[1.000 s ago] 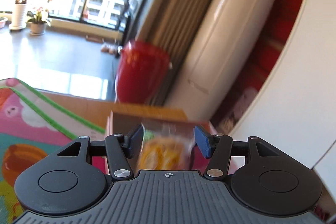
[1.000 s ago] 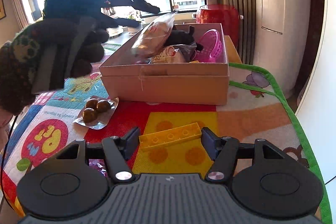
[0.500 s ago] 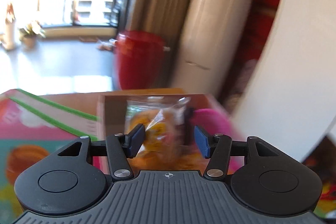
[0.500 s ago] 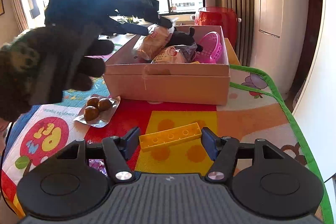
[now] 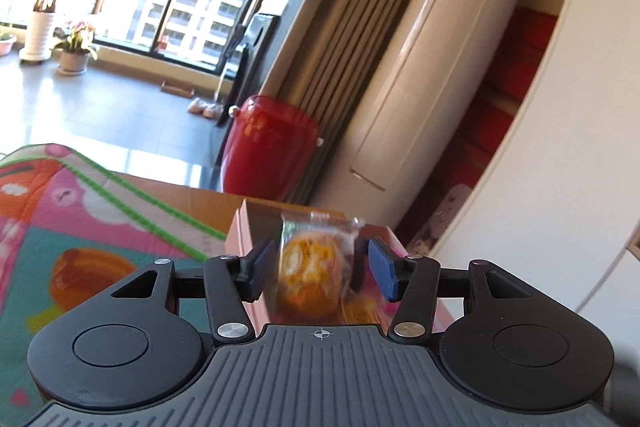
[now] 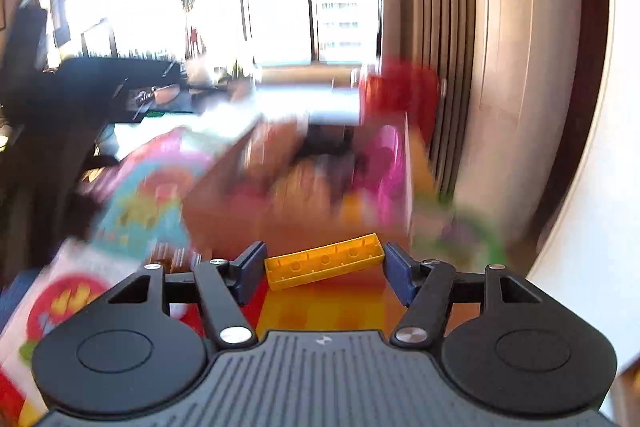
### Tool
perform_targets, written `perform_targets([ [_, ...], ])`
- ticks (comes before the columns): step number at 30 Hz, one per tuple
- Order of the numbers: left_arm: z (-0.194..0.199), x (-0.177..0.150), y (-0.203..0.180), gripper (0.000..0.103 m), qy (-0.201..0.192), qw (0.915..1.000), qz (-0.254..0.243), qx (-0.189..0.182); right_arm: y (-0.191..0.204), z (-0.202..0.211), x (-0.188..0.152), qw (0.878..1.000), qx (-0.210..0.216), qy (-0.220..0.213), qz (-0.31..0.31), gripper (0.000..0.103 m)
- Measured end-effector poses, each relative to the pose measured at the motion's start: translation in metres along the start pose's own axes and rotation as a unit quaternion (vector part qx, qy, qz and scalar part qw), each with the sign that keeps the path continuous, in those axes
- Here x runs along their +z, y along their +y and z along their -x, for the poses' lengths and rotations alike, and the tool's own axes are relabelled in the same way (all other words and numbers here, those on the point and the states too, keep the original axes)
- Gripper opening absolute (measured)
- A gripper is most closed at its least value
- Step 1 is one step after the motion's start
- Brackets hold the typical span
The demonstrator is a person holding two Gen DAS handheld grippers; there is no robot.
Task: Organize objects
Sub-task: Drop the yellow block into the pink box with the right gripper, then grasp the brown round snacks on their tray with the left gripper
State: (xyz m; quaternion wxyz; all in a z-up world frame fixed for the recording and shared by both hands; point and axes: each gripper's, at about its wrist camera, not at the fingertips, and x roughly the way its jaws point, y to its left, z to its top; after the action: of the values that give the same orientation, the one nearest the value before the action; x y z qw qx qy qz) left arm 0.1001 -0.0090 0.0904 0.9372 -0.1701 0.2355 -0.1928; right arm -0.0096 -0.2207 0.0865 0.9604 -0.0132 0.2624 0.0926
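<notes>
right gripper [image 6: 324,273] jaws gripping yellow plastic building brick [image 6: 325,260] crosswise — pale cardboard box [image 6: 224,219] lying ahead | left gripper [image 5: 316,269] jaws hanging apart around clear-wrapped orange snack packet [image 5: 310,271]

Right gripper [image 6: 324,273] fingers [image 6: 252,267] clamping yellow brick [image 6: 324,261]; blurred box [image 6: 296,195] behind

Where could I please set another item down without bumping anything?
The play mat left of the cardboard box lies bare up to its green border. The box itself looks crowded: a snack packet at the left gripper and a pink item fill it.
</notes>
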Motion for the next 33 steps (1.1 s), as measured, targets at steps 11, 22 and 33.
perform_targets([
  [11, 0.081, -0.072, 0.008, 0.057, 0.078, 0.9910, -0.106, 0.027, -0.021, -0.041, 0.101, 0.998, -0.012, -0.058, 0.022, 0.100],
  [22, 0.066, -0.093, 0.035, 0.056, 0.117, 0.9896, -0.079, 0.029, -0.010, -0.022, -0.033, 0.997, 0.001, 0.072, -0.014, 0.103],
  [33, 0.046, -0.087, 0.046, 0.057, 0.142, 0.9888, -0.027, 0.036, 0.010, -0.039, -0.073, 0.993, 0.014, 0.112, -0.037, 0.103],
])
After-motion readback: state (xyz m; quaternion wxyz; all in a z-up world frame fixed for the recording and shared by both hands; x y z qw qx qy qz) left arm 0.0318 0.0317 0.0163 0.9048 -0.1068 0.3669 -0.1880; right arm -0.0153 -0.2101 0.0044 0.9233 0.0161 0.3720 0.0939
